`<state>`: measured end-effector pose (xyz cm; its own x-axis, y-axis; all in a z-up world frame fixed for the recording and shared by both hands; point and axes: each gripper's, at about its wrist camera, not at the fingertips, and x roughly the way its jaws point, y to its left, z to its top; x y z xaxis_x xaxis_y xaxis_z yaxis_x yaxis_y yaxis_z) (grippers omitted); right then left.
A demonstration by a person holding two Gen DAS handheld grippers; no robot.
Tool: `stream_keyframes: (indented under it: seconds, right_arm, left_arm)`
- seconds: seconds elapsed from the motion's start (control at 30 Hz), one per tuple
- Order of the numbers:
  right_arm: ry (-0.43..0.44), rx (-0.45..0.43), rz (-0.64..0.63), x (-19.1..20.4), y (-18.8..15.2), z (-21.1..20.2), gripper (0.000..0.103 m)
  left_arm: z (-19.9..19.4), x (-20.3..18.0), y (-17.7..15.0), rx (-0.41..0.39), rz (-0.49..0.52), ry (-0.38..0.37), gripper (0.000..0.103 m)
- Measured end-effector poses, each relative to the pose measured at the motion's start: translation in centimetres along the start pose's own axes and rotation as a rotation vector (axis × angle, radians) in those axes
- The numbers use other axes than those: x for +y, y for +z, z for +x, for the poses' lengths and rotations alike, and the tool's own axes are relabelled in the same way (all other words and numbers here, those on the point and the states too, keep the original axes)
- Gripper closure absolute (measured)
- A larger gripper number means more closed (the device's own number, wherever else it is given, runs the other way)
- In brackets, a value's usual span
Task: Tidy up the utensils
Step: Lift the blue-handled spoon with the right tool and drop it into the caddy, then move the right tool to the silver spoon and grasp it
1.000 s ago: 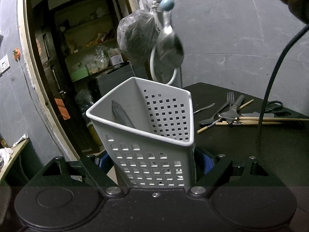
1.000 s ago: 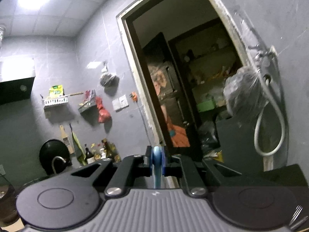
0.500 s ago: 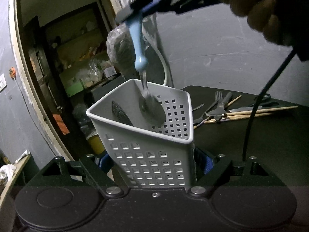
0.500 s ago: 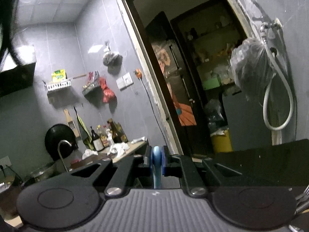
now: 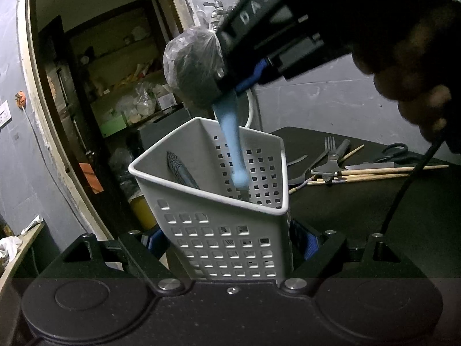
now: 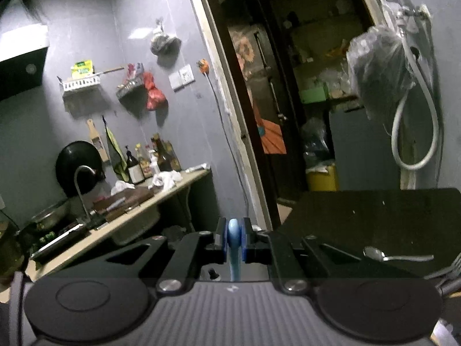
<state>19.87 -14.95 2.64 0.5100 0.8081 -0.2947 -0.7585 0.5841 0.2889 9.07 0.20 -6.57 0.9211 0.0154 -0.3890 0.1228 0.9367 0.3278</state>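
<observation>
1. While the left gripper (image 5: 230,248) clamps the white perforated basket (image 5: 219,201), the right gripper (image 6: 233,245) pinches the blue-handled spoon (image 5: 232,141), near-upright, bowl down inside the basket.
2. Beyond the basket, a fork (image 5: 327,148) and chopsticks (image 5: 383,171) lie on the black tabletop (image 5: 374,210), against a grey wall (image 5: 331,98).

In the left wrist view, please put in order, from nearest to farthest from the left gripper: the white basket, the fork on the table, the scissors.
1. The white basket: held between the fingers of the left gripper, at centre.
2. The fork: on the black table, beyond the basket, to the right.
3. The scissors: at the table's far right.
</observation>
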Motion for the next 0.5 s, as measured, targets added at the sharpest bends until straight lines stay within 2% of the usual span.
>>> stream_keyframes:
  seconds: [0.03, 0.07, 0.1, 0.13, 0.17, 0.2, 0.27, 0.33, 0.4, 0.5]
  right_arm:
    - [-0.006, 0.005, 0.015, -0.2, -0.1, 0.0, 0.090]
    - [-0.006, 0.004, 0.023, -0.3, -0.1, -0.1, 0.084]
    - [-0.002, -0.003, 0.028, -0.4, -0.1, -0.4, 0.072]
    - [0.000, -0.015, 0.028, -0.5, -0.1, -0.8, 0.065]
    - [0.005, -0.026, 0.026, -0.6, 0.1, -1.1, 0.053]
    - [0.010, -0.036, 0.024, -0.7, 0.3, -1.4, 0.046]
    - [0.011, -0.063, 0.024, -1.0, 0.9, -2.5, 0.041]
    - [-0.012, -0.098, 0.027, -1.3, 1.4, -3.6, 0.030]
    - [-0.063, -0.143, 0.027, -1.9, 2.1, -5.1, 0.018]
    - [-0.160, -0.186, 0.010, -3.0, 2.6, -7.0, 0.008]
  left_arm:
    - [0.0, 0.0, 0.0, 0.000, 0.002, 0.000, 0.016]
    - [0.0, 0.1, 0.0, 0.000, 0.002, 0.002, 0.016]
    - [0.1, 0.1, 0.0, 0.001, -0.002, 0.001, 0.016]
    - [0.1, 0.1, 0.0, 0.003, -0.004, 0.002, 0.016]
    - [0.1, 0.1, 0.0, 0.003, -0.007, 0.001, 0.016]
    - [0.1, 0.2, 0.0, 0.004, -0.008, 0.002, 0.016]
    - [0.1, 0.3, 0.0, 0.006, -0.017, 0.003, 0.016]
    - [0.1, 0.5, 0.0, 0.011, -0.030, 0.002, 0.016]
    - [0.2, 0.7, 0.1, 0.016, -0.041, 0.006, 0.016]
    - [0.3, 0.8, 0.1, 0.022, -0.049, 0.007, 0.016]
